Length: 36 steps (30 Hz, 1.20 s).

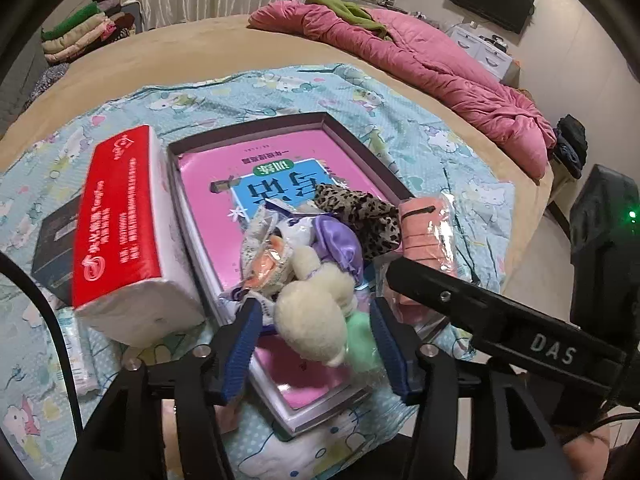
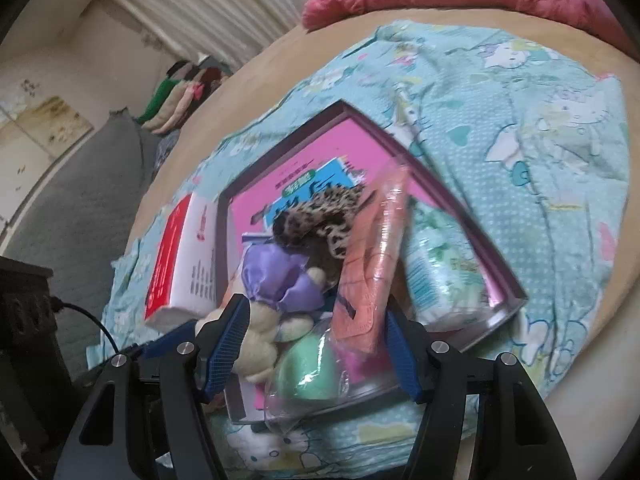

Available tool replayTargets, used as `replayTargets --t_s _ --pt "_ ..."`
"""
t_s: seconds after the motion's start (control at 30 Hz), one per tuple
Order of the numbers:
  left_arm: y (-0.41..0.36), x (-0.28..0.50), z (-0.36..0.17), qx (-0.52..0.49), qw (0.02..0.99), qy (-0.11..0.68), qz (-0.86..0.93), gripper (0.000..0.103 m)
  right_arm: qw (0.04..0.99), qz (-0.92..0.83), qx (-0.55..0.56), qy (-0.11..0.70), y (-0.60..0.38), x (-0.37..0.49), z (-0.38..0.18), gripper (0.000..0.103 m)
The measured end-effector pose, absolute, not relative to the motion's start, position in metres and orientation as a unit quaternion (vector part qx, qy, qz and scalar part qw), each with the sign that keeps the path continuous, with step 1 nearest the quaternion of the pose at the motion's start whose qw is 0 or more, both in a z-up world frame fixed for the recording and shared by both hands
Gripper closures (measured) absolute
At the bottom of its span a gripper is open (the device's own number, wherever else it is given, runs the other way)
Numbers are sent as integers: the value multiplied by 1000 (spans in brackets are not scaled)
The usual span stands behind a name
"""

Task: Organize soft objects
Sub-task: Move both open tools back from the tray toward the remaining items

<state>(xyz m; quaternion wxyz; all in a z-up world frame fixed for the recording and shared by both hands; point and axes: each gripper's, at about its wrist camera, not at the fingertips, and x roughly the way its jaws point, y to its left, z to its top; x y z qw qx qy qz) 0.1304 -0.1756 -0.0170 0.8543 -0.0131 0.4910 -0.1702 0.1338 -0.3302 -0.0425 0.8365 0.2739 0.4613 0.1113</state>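
Soft toys piled in the tray (image 1: 360, 148), left gripper (image 1: 316, 320) loose around the cream plush (image 1: 312, 320) (pads apart), right gripper (image 2: 316, 344) unclenched over the green ball (image 2: 312, 372), tissue pack (image 1: 120, 216) beside the tray.

Leopard-print scrunchie (image 1: 360, 216) and lilac satin scrunchie (image 1: 340, 240) are lying over a pink book (image 1: 224, 176); cream plush toy (image 1: 312, 312); cartoon-cat turquoise blanket (image 1: 400, 120).

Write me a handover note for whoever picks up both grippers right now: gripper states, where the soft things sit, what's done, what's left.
Left gripper: open, jaws either side of the cream plush toy, not pressing.
Right gripper: open, around the bagged green sponge ball and the orange wrapped pack.
Done: plush, purple satin scrunchie, leopard-print scrunchie and small tissue packet are piled in the shallow purple-rimmed box.
Left: the red-and-white tissue pack sits outside the box, beside it.
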Motion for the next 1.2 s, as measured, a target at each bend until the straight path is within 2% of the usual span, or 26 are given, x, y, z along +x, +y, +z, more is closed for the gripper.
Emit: replayTargets --t_s 0.1,0.2,0.43,0.73,0.93,1.2 --pt "-170 126 -10 -16 859 482 -172 39 837 106 285 454 -333 133 -40 35" --pt "-164 123 -5 -15 864 477 -164 38 846 98 264 453 -329 133 -34 29" --pt "-143 117 2 -23 868 473 -148 34 852 100 234 458 -310 133 -26 26" --pt "-112 110 7 -49 872 467 -135 34 857 105 181 471 -285 134 -21 25" --pt "-94 102 13 -53 876 461 -130 29 856 98 188 471 -288 127 -18 25" --pt "-56 96 26 -68 886 448 -101 29 850 67 172 494 -293 109 -28 25"
